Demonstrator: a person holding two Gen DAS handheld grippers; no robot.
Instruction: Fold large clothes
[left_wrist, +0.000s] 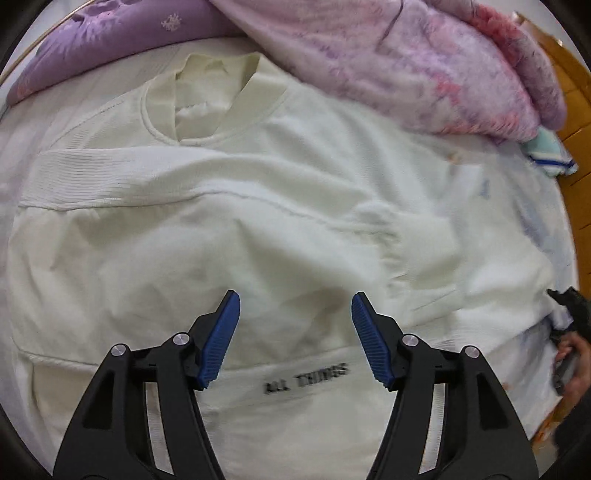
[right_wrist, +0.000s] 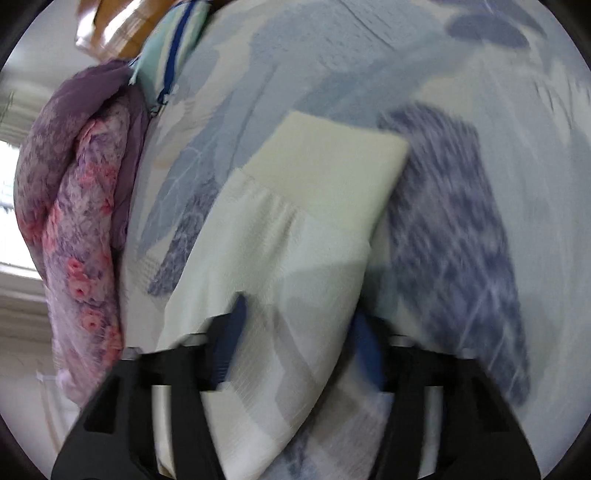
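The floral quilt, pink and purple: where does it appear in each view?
Left wrist view: quilt at the top right, above the white sweater.
Right wrist view: quilt along the left edge, bunched.
Shared landmark: striped cloth beside the quilt.

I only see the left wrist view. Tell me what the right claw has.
Observer: The right claw has a cream sleeve between its fingers. Blur hides whether it grips.
Operator: Say where the cuff is.
Observer: The cuff lies ahead of the claw, over a blue leaf-print sheet.
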